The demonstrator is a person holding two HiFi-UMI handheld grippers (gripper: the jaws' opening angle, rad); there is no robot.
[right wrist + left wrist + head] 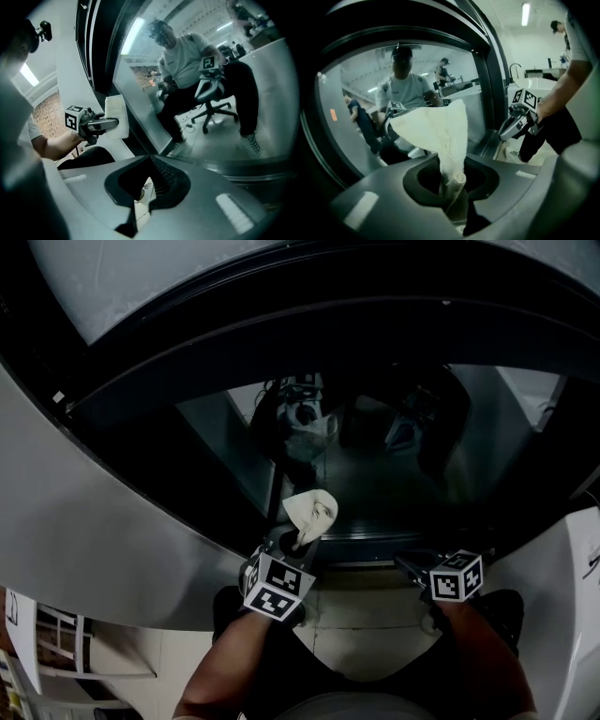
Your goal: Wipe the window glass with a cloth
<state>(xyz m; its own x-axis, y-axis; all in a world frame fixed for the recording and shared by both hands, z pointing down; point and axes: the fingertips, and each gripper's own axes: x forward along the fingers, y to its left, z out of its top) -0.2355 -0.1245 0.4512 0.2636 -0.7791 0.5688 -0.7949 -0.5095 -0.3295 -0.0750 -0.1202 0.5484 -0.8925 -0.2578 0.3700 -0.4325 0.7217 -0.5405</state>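
Firmly clamped in the left hand-held gripper (292,546), the cloth (312,511) stands up out of the closed jaws. It is pale and crumpled, and it fans wide at its free end. The left gripper view shows that end spread against the lower part of the glass (356,93), close to the dark frame (490,84) on the right. From the right gripper view the cloth looks like a flat pale pad laid on the pane beside the frame, but actual contact cannot be confirmed.

The right hand-held gripper (405,566) hangs lower and well to the right, apart from the glass and with its tip pointing left. Its jaws are together with nothing between them. A shoe (143,192) and floor show through the hollow behind them. The glass is dark and mirrors a seated person.
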